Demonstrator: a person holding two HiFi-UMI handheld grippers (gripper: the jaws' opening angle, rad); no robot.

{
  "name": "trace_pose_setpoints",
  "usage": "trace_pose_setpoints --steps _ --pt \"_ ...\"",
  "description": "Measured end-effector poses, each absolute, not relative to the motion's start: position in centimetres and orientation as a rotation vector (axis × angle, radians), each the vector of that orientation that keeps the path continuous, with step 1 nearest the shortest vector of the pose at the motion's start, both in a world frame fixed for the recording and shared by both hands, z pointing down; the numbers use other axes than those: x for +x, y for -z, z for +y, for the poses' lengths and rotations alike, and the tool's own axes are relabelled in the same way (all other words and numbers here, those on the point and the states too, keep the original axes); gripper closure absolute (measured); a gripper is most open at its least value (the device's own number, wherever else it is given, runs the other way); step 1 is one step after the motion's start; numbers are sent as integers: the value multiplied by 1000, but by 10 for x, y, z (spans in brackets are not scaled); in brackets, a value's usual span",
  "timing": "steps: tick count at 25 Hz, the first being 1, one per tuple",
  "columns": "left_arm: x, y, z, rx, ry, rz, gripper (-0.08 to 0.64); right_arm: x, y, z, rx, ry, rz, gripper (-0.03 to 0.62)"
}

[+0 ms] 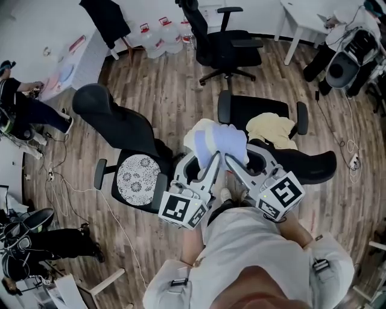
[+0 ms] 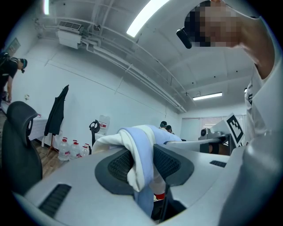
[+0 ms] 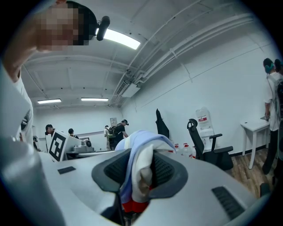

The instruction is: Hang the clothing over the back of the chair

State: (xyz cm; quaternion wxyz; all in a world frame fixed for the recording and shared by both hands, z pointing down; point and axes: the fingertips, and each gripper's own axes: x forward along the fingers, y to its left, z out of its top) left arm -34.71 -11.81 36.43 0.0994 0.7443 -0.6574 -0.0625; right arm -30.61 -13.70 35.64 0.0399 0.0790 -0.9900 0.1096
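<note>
A pale blue and white garment [image 1: 221, 141] hangs bunched between my two grippers, held up in front of me. My left gripper [image 1: 207, 156] is shut on its left part and my right gripper [image 1: 239, 157] on its right part. In the left gripper view the cloth [image 2: 138, 148] folds over and down between the dark pads of the left gripper [image 2: 143, 171]. The right gripper view shows the garment [image 3: 142, 152] pinched the same way in the right gripper [image 3: 139, 173], with a red bit low in the gap. A black office chair [image 1: 108, 114] with a patterned seat cushion [image 1: 138, 179] stands to the left.
Straight ahead is a second black chair [image 1: 244, 108] with yellow clothing [image 1: 272, 129] on its seat. A third office chair [image 1: 224, 47] stands further back, with water bottles [image 1: 158, 35] by the wall. A white table [image 1: 304, 18] is at the far right, and a person [image 1: 27, 110] at the left edge.
</note>
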Motion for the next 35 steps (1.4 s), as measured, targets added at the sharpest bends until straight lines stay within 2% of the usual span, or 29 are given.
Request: trace_pose_setpoints --steps 12,35 --pt "-360 -347 -144 2219 165 -1963 408 -320 -341 -164 262 -313 -3058 471" --pt "-271 -334 -247 2411 77 -1752 410 -228 -330 -262 504 -317 -3072 471"
